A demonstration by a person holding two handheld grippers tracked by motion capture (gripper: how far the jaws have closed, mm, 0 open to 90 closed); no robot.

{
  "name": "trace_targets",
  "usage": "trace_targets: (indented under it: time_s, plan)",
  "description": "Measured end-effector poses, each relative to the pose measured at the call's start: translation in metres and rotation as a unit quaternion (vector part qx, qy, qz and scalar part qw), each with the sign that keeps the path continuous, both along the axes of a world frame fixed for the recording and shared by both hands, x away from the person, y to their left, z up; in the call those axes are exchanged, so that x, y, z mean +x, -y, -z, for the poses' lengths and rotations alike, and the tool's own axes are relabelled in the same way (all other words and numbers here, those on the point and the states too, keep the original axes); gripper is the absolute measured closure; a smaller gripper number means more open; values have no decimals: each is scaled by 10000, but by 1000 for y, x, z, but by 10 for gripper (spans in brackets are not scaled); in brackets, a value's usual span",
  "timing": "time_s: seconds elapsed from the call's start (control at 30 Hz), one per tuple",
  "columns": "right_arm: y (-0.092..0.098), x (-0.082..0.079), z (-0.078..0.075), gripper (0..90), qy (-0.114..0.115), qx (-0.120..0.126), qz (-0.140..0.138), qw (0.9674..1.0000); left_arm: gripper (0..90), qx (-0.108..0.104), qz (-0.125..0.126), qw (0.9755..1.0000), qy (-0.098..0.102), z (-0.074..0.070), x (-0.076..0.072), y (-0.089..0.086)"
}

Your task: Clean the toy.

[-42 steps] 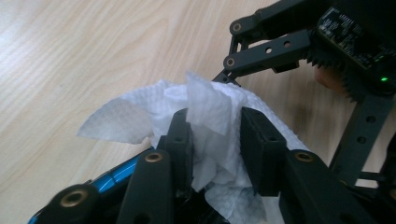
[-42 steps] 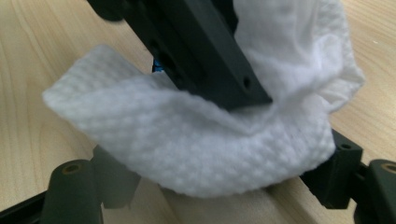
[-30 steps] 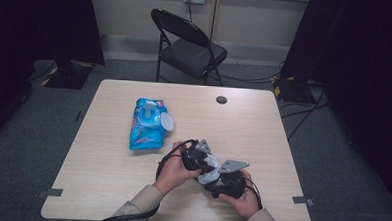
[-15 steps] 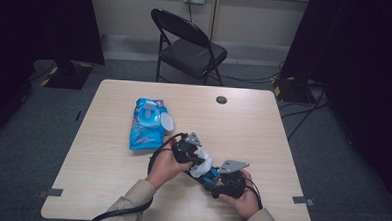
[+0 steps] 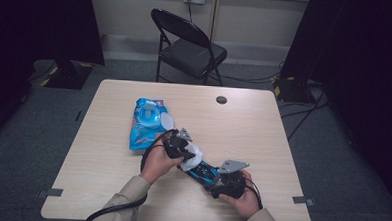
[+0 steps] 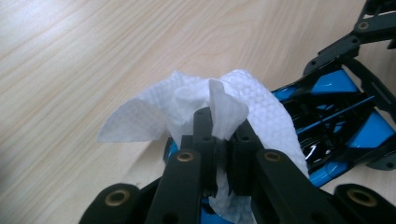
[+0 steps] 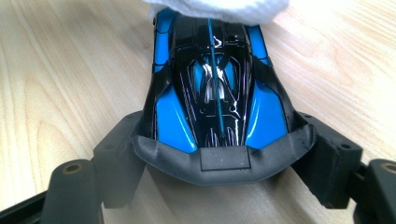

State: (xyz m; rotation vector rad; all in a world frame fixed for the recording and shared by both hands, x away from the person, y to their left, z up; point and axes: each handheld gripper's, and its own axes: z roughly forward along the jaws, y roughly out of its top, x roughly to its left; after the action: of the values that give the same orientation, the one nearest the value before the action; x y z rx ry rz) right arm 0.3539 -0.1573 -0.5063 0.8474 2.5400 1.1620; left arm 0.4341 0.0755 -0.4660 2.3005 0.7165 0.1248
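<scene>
The left tool [image 6: 223, 140] pinched a white wipe [image 6: 196, 105] against the toy car [image 7: 212, 84], which the right tool [image 7: 219, 163] clamped at the lower centre of the counter [image 5: 263, 123]. The wiping step seemed underway. Next, probably, the wipe must slide along the car's shell toward the right tool.

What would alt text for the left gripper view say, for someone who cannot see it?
The left gripper, its two black jaws shut on a white wipe, presses the wipe onto a glossy blue and black toy car on a light wooden table. The right gripper holds the car's far end.
</scene>
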Motion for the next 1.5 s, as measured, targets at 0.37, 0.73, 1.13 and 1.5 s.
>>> trace_targets:
  time_s: [0.37,0.73,1.13,1.5]
  plan:
    - [0,0,0,246,10,-9,1,10000,844,76,-234,9997,-10,4,3,-19]
    - [0,0,0,246,16,-14,8,10000,845,172,-451,9988,-86,11,1,-41]
    - [0,0,0,246,22,-17,7,10000,851,-174,-388,9991,25,-13,-10,-47]
    - [0,0,0,246,26,-20,4,10000,851,-364,302,9988,105,-28,-26,1]
